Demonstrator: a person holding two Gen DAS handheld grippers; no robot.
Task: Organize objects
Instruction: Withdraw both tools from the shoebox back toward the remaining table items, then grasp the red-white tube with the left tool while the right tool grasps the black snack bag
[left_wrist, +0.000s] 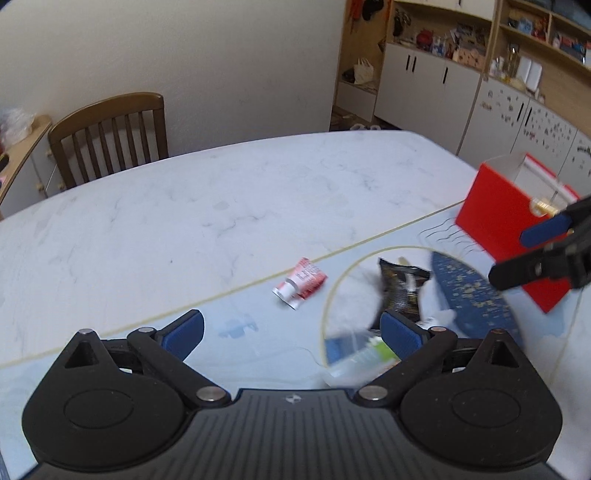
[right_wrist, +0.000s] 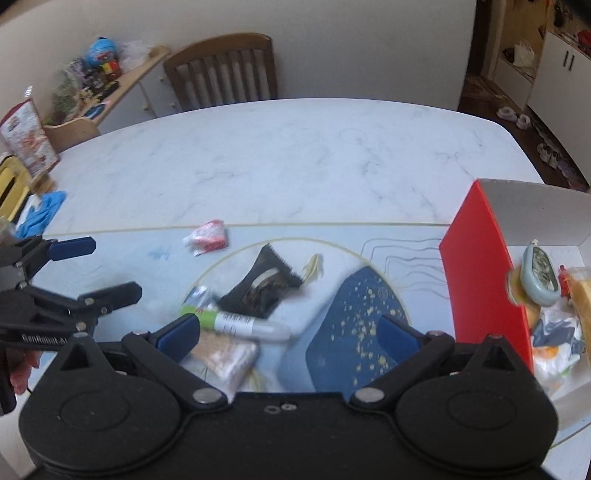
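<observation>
From the left wrist camera, the left gripper (left_wrist: 291, 330) hangs over a pale blue placemat (left_wrist: 258, 332) on a white marbled table (left_wrist: 221, 192), its blue-padded jaws spread wide with nothing between them. Ahead of it lies a small red-and-white sachet (left_wrist: 300, 282), crumpled and flat on the mat. To the right sits a black snack packet (left_wrist: 400, 291) with gold print, and nearer the right finger a blurred clear bottle with a green label (left_wrist: 364, 356). A red box (left_wrist: 509, 229), open at the top with a white inside, stands at the right edge; the right gripper (left_wrist: 524, 254) reaches in before it, jaws apart and empty.

From the right wrist camera, the right gripper (right_wrist: 290, 338) is likewise wide open, holding nothing. Below it lie a white marker with a green cap (right_wrist: 236, 323), a tan wrapped packet (right_wrist: 225, 360), the black snack packet (right_wrist: 264, 290) and the red-and-white sachet (right_wrist: 208, 236). The red box (right_wrist: 480, 273) at right holds a grey-green pouch (right_wrist: 539, 277) and other wrapped items. The left gripper (right_wrist: 107, 269) shows at left, open.
</observation>
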